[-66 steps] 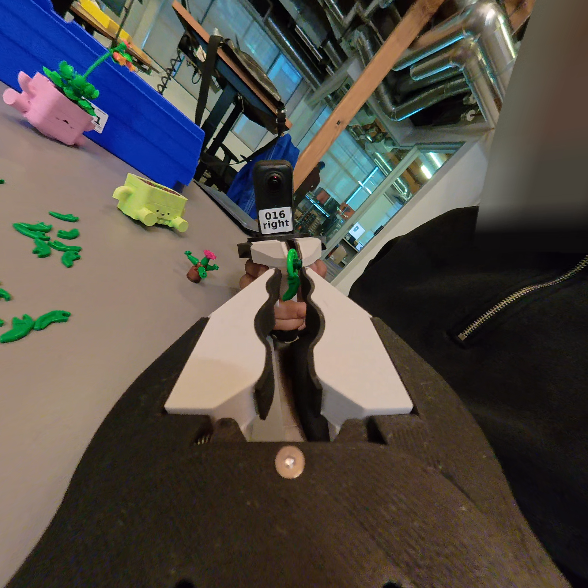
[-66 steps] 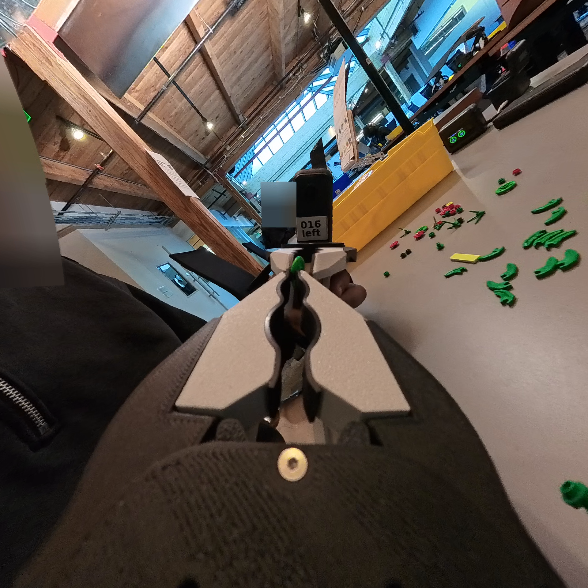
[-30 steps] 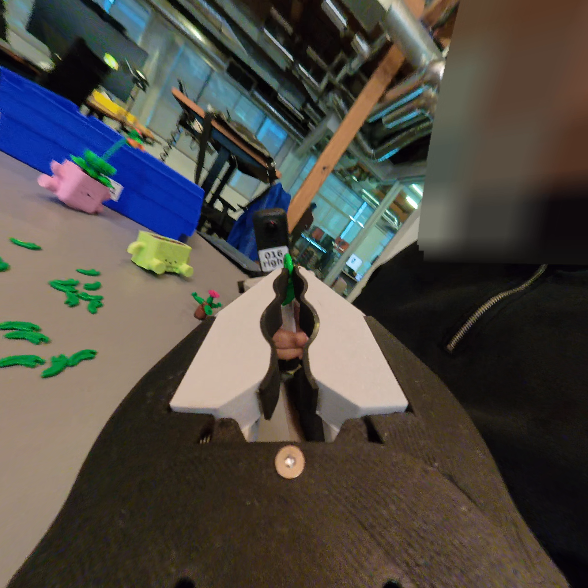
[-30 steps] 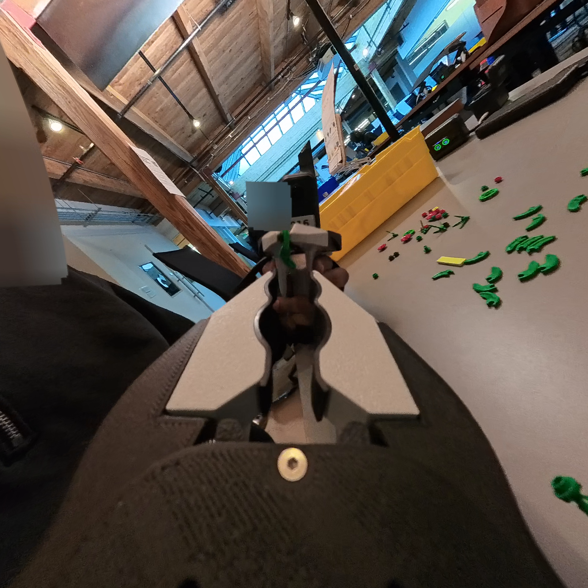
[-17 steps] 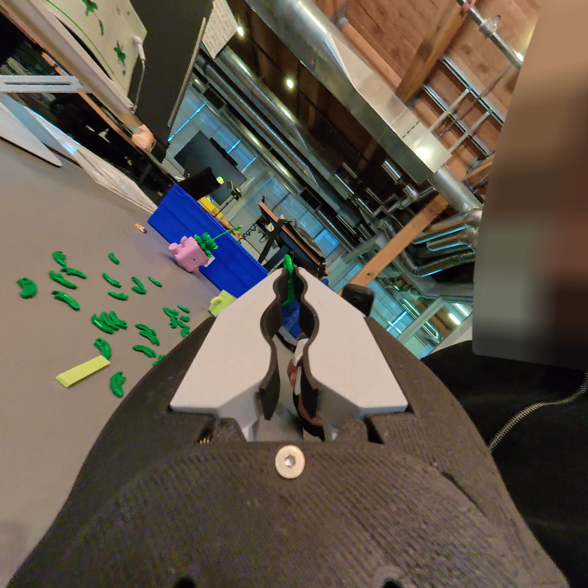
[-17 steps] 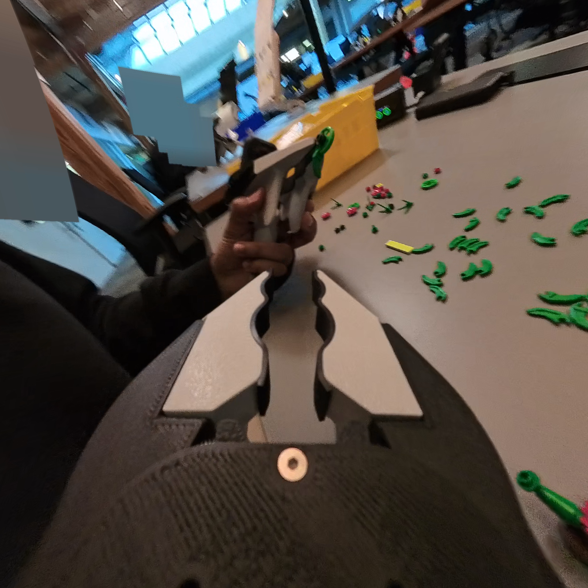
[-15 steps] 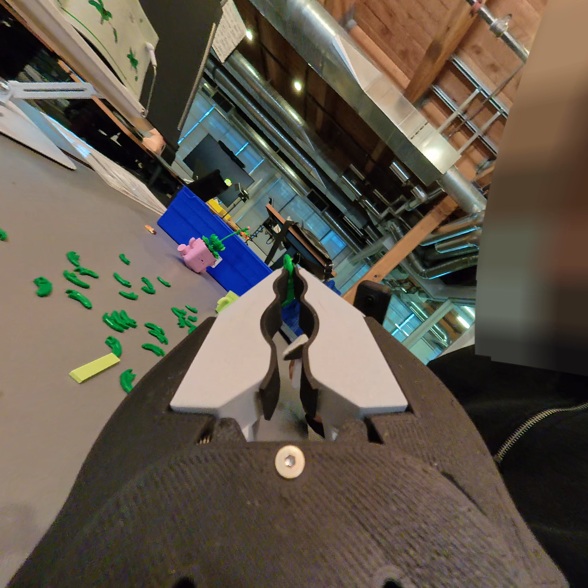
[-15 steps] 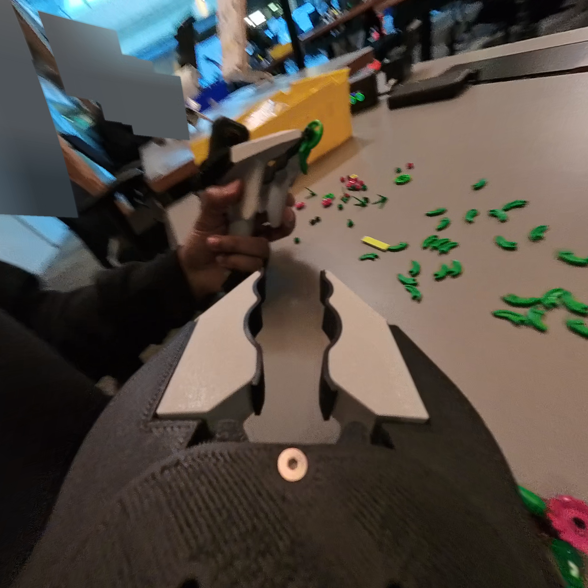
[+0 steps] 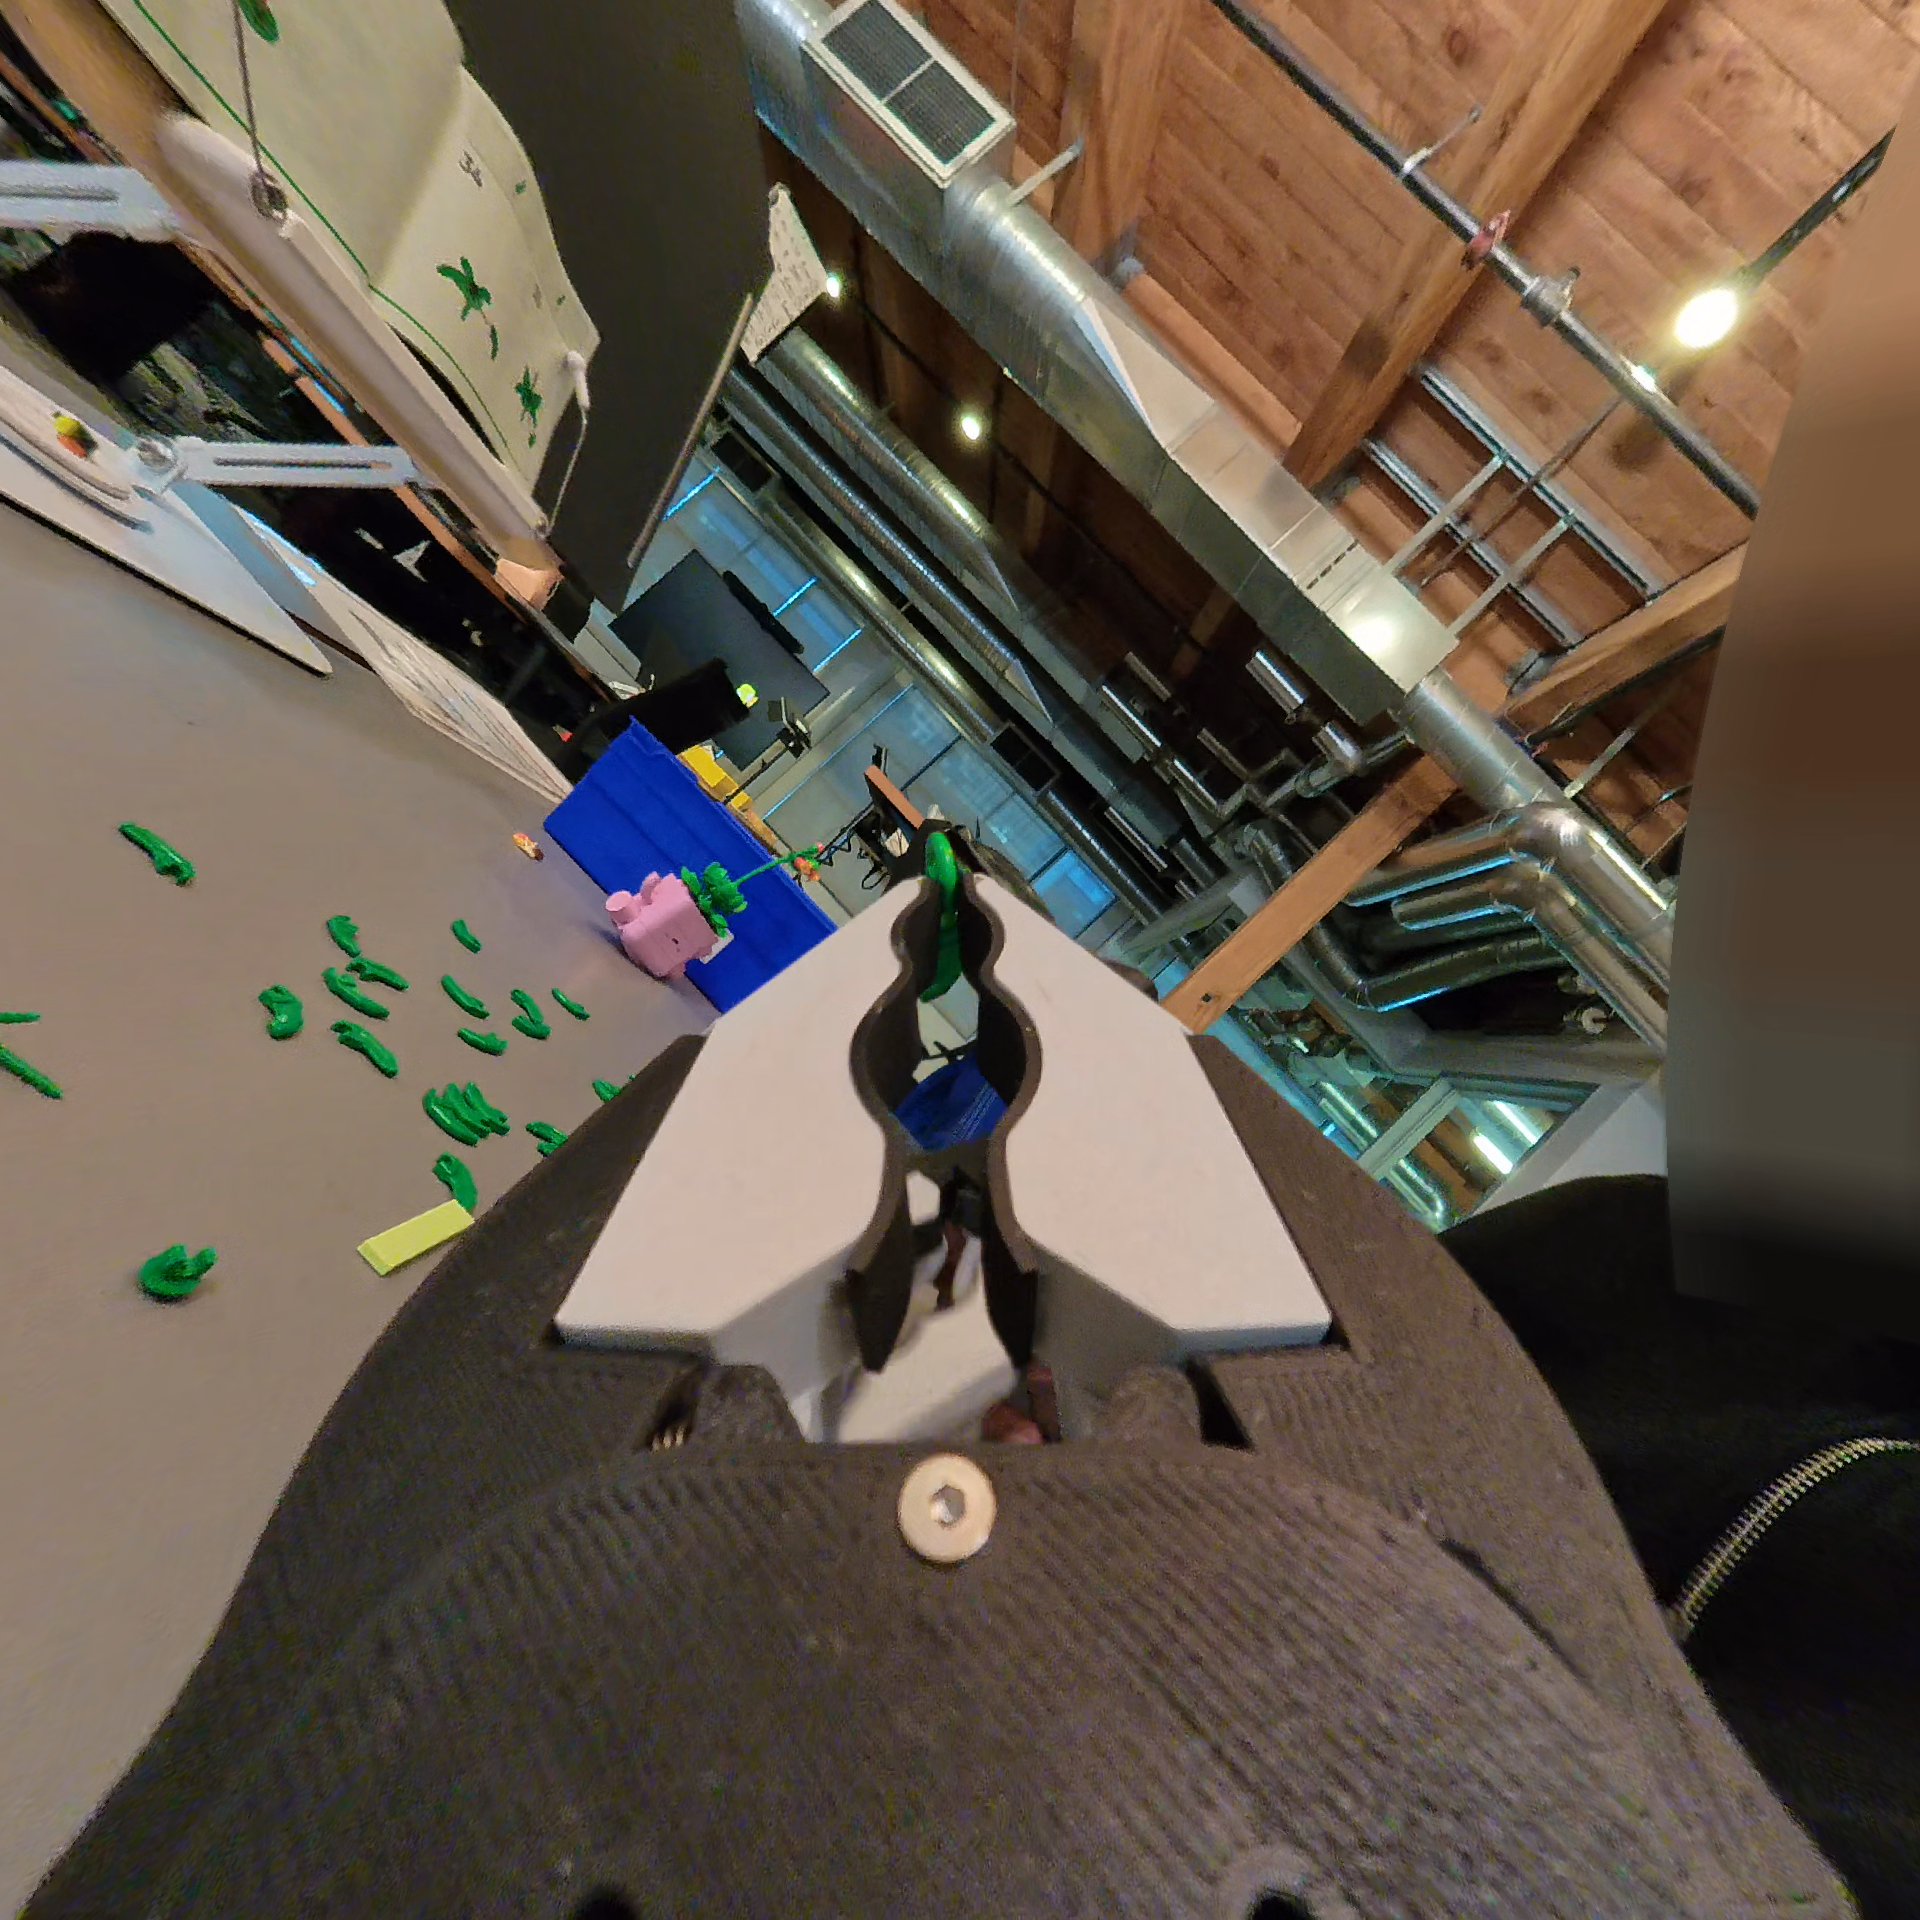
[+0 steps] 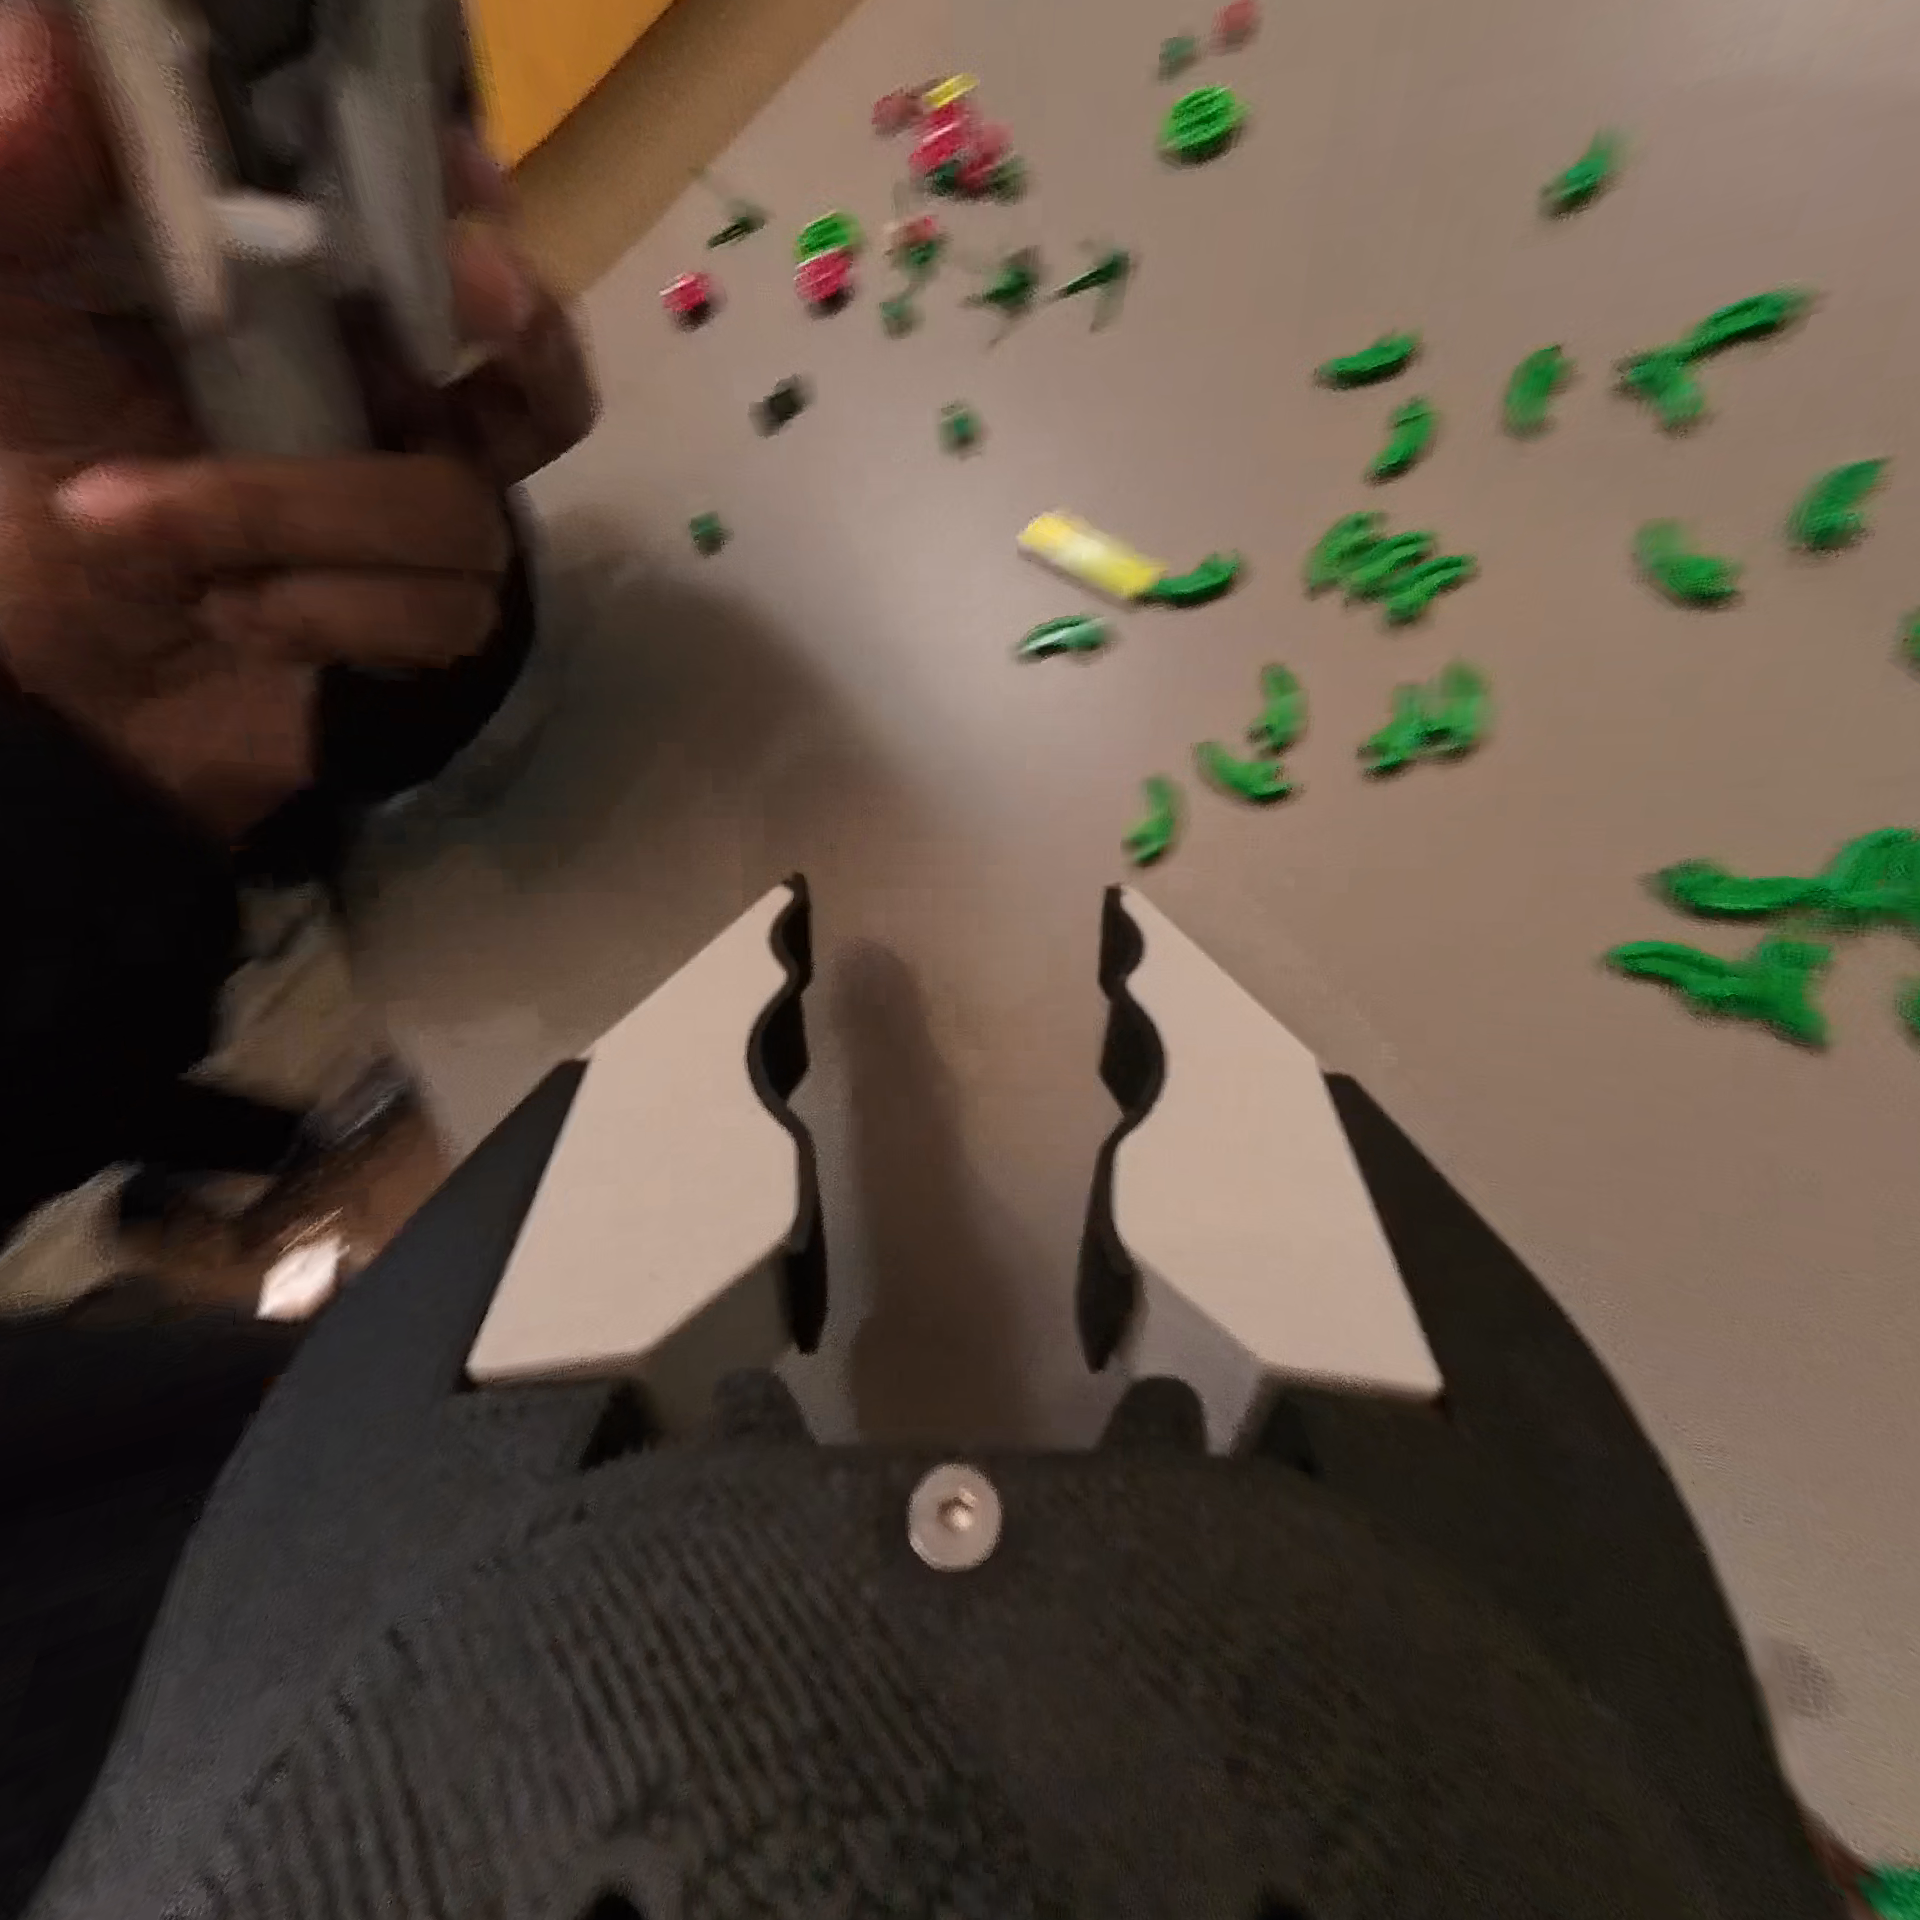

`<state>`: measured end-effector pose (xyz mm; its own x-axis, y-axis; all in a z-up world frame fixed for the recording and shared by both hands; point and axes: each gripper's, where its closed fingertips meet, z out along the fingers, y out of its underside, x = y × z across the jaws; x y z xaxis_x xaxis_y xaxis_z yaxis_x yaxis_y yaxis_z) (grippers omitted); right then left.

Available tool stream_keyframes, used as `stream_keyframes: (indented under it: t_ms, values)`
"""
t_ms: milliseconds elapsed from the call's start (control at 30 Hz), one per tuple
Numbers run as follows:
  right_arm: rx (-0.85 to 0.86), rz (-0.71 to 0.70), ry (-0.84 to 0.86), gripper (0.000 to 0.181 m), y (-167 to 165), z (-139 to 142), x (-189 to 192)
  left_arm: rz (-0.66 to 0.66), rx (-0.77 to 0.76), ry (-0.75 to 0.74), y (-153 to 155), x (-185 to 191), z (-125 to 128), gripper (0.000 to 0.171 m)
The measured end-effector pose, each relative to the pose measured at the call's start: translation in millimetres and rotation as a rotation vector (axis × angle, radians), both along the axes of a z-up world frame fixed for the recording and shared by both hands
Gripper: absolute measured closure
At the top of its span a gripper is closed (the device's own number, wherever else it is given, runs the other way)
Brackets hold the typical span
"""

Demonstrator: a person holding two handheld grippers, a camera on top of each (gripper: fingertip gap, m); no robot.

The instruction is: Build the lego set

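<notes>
My left gripper (image 9: 943, 894) is shut on a green stem piece (image 9: 943, 935) and holds it up in the air, tilted toward the ceiling. My right gripper (image 10: 951, 894) is open and empty, pointing down at the grey table (image 10: 935, 727). Several green leaf pieces (image 10: 1382, 566) and a yellow-green flat tile (image 10: 1086, 556) lie scattered ahead of it. The same leaves (image 9: 358, 992) and tile (image 9: 416, 1236) show in the left wrist view. A hand (image 10: 260, 582) holding the left gripper's grey handle shows at the upper left of the right wrist view, blurred.
A pink pot with a green plant (image 9: 670, 920) stands in front of a blue bin (image 9: 675, 821). Small red and pink flower pieces (image 10: 945, 135) lie near a yellow bin (image 10: 561, 62). A person's dark zipped jacket (image 9: 1766, 1455) is at the right. Spacing between my two grippers at the tips: around 15 cm. From the right gripper's tips to the yellow-green flat tile (image 10: 1086, 556) is close to 8 cm. It turns up in the left wrist view (image 9: 429, 1252) as well.
My right gripper let go of the green stem, opened wide, pulled away and swung down toward the table. My left gripper kept the stem and tilted up and left.
</notes>
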<state>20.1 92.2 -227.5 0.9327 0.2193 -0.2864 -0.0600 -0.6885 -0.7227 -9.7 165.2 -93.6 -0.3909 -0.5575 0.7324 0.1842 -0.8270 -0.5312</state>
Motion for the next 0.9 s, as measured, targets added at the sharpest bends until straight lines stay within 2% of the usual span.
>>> stream_keyframes:
  t_ms: [67,133,300,433,533,667,800,900]
  values:
    - [-0.033,0.175,0.158,0.13,-22,8,-38,-0.002,-0.02,-0.016,3,-3,1,0.171]
    - [0.006,0.21,0.225,0.13,-30,20,-49,-0.002,-0.035,-0.024,4,-4,1,0.171]
    - [0.097,0.059,-0.054,0.124,3,16,1,-0.014,-0.052,-0.033,3,-3,1,0.171]
    - [0.016,0.011,-0.08,0.119,17,-2,10,-0.004,-0.026,-0.02,3,-2,1,0.171]
    - [0.003,0.021,-0.07,0.124,14,-2,0,0.011,-0.015,-0.015,5,-4,1,0.171]
    - [-0.01,0.191,0.062,0.128,-5,8,-45,0.014,-0.043,-0.031,8,-6,1,0.171]
    - [0.078,0.16,-0.066,0.136,1,13,-27,0.024,-0.054,-0.036,11,-7,1,0.171]
    - [0.1,0.198,-0.127,0.146,0,13,-24,0.029,-0.053,-0.034,13,-8,1,0.171]
